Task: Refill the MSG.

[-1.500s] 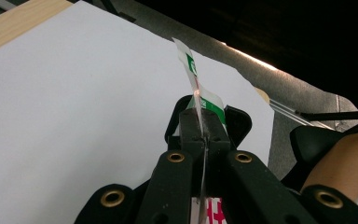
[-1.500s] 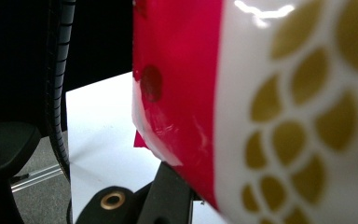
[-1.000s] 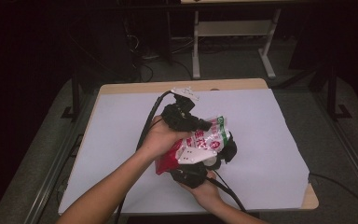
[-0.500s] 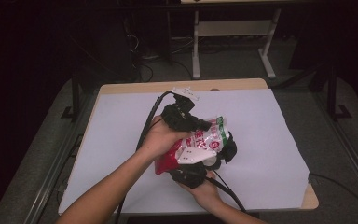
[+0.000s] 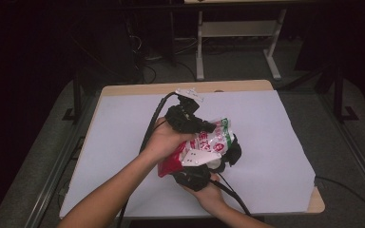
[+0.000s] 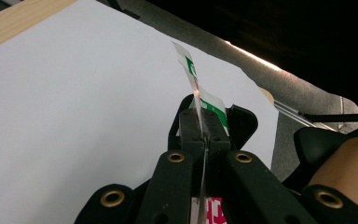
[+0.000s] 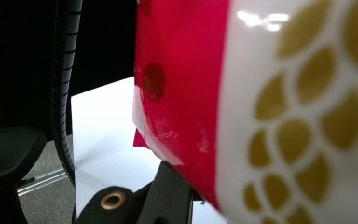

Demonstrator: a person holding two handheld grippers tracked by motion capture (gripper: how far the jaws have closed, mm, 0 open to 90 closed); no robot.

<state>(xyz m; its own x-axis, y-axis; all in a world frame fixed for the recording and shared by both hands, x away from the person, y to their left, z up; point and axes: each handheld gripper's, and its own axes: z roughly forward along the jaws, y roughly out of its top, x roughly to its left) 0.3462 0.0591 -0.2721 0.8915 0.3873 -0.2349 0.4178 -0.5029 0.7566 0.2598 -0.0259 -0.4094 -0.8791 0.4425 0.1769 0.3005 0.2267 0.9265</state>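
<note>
A snack bag (image 5: 215, 138), red and white with a green top edge, hangs above the middle of the table between both hands. My left gripper (image 5: 211, 127) reaches in from the left, shut on the bag's upper edge. Seen from the left gripper view, its jaws (image 6: 204, 122) pinch the thin green-and-white seam (image 6: 192, 74), which sticks up past them. My right gripper (image 5: 229, 153) comes from below with its grey plate on top, shut on the bag's lower part. Close up in the right gripper view, the bag (image 7: 186, 93) is red and white with gold dots and hides most of the jaws.
A white sheet (image 5: 275, 142) covers the wooden table (image 5: 228, 86). Black cables (image 5: 153, 118) trail from both grippers across it. A white metal stand (image 5: 237, 29) is on the dark floor behind, with rails (image 5: 356, 156) along the sides.
</note>
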